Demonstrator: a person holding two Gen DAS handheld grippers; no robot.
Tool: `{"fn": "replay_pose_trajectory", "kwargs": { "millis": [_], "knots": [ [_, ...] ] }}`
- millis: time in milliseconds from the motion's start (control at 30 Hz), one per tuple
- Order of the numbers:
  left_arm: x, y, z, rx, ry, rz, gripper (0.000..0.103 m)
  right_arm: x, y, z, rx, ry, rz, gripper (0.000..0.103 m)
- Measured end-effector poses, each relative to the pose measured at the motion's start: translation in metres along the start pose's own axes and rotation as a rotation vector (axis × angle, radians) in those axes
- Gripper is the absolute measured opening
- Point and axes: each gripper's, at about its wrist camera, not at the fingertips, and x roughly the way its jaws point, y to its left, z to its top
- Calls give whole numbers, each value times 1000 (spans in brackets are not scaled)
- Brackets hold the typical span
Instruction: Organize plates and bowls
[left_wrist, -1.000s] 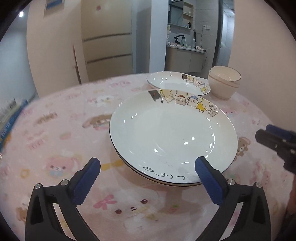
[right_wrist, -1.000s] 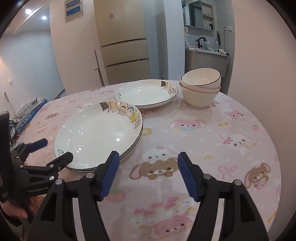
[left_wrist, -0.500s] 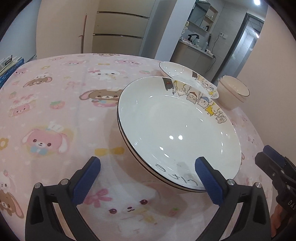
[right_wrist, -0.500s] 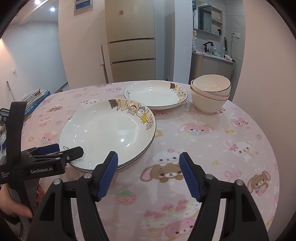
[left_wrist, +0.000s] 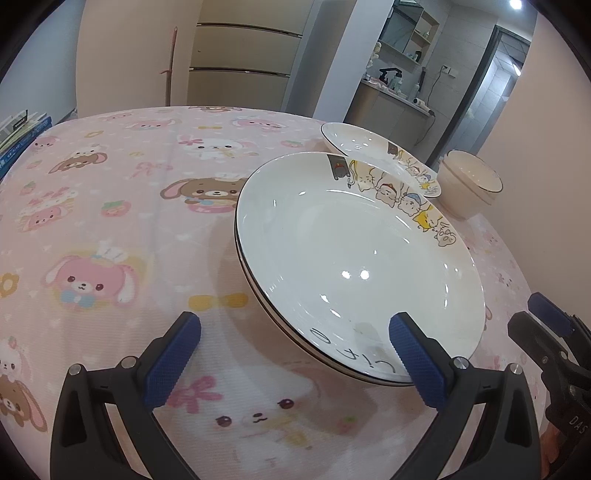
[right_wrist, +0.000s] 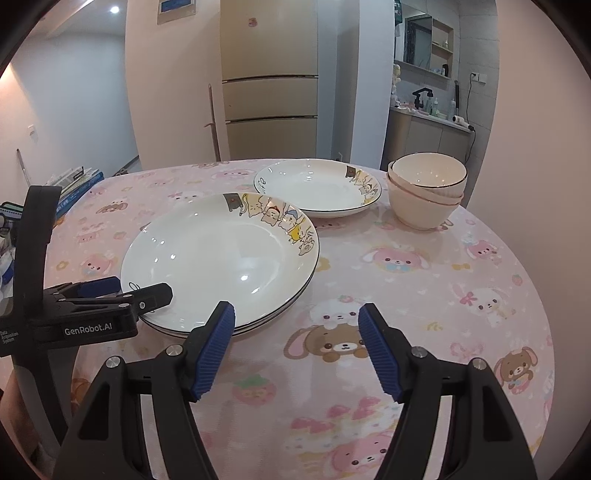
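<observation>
Two white cartoon-rimmed plates sit stacked (left_wrist: 351, 258) (right_wrist: 221, 254) on the pink animal-print tablecloth (left_wrist: 110, 221) (right_wrist: 424, 295). My left gripper (left_wrist: 295, 354) (right_wrist: 122, 295) stands open at the stack's near rim, and its right finger (left_wrist: 417, 358) overlaps the rim's edge without pinching it. My right gripper (right_wrist: 295, 321) (left_wrist: 546, 321) is open above bare cloth, just right of the stack, with nothing between its fingers. A third plate (left_wrist: 369, 147) (right_wrist: 314, 184) lies further back. Beside it stand nested cream bowls (left_wrist: 469, 184) (right_wrist: 424, 192).
The round table's edge curves close to a wall on the right. Books (left_wrist: 18, 133) (right_wrist: 74, 181) are piled beyond the table's left edge. A tall fridge (right_wrist: 269, 85) and a wooden stick (right_wrist: 212, 122) stand behind the table.
The left gripper rolled and sank toward the stack's near rim during the first half second, then held still. The right gripper barely moved, and its jaws stand slightly wider.
</observation>
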Motion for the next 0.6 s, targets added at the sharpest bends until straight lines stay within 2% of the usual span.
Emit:
{"fn": "replay_pose_trajectory", "kwargs": {
  "millis": [300, 433, 500, 533, 600],
  "knots": [
    [-1, 0, -1, 0, 0, -1, 103, 6, 0, 4, 1, 6, 1, 69],
    [0, -4, -1, 8, 1, 30, 103, 8, -6, 8, 19, 3, 8, 69],
    [-1, -11, 1, 47, -12, 41, 90, 8, -7, 11, 13, -5, 3, 69],
    [-6, -18, 2, 90, -41, 103, 78, 8, -8, 13, 10, -9, -2, 69],
    [-14, -26, 5, 134, -95, 171, 75, 7, -11, 16, 10, -17, -8, 69]
  ]
}}
